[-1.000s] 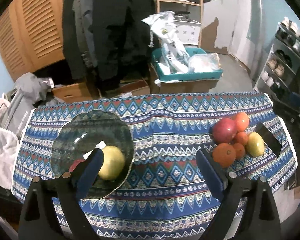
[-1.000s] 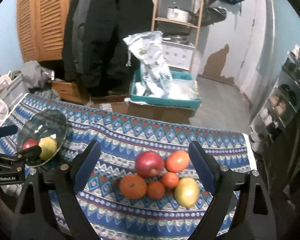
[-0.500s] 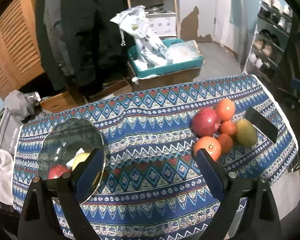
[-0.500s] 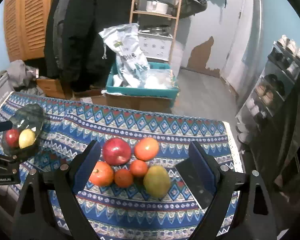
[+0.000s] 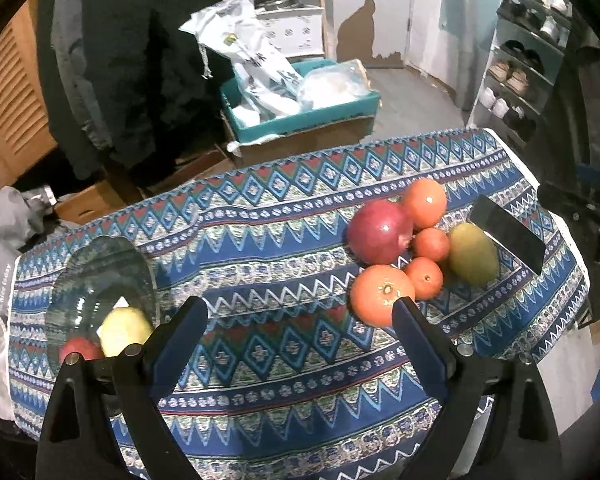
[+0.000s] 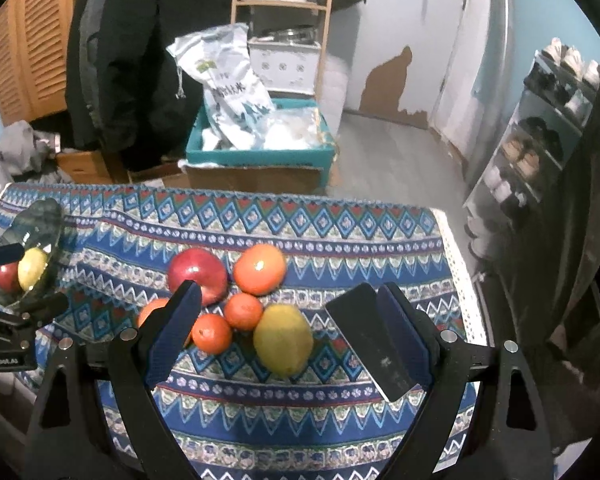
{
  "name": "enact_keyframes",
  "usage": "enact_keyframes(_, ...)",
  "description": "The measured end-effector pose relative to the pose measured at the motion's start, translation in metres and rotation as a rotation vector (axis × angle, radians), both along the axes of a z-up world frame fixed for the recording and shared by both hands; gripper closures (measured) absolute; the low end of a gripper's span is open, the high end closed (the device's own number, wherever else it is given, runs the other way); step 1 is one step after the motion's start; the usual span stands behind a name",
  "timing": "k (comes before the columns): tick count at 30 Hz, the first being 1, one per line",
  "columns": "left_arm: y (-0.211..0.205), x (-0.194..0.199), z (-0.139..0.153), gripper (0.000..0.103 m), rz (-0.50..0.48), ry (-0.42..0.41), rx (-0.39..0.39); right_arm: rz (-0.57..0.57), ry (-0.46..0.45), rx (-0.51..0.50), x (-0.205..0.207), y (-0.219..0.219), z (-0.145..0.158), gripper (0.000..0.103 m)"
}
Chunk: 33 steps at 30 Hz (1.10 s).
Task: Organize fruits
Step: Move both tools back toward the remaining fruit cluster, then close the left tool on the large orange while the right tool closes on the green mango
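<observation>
With both grippers, left (image 5: pixel 300 332) and right (image 6: pixel 288 316), gaping wide and empty, I hover over the fruit pile (image 6: pixel 236 300) on the cloth (image 6: pixel 340 232), well apart from the bowl (image 5: pixel 100 280); I should centre on one fruit before closing.

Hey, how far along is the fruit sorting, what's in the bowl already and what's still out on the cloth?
Done: a yellow fruit and a red fruit sit in the glass bowl.

In hand: nothing. The left gripper and right gripper are both open and empty.

Left: six fruits on the tablecloth: a red apple, four oranges, like the big one, and a mango beside a black phone.
</observation>
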<state>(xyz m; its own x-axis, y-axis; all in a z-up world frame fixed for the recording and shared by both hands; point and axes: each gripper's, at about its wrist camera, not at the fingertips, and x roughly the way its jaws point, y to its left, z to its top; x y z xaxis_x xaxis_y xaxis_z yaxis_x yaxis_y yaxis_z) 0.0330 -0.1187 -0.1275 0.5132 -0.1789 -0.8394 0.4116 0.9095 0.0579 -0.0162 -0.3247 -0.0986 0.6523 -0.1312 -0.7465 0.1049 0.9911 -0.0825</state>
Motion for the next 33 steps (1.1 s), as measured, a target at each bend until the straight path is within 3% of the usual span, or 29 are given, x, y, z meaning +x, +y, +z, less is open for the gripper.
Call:
enact_keyframes(18,-0.056,0.006,-0.05,0.009,-0.116,0.065,0.067,-0.006,0.185,0.051,0.012,-0.023,-0.073,0.015)
enact_keyframes(33,-0.069,0.024,-0.094,0.009,-0.124,0.186,0.06,0.023,0.316,0.115,0.04,-0.024,-0.132,0.015)
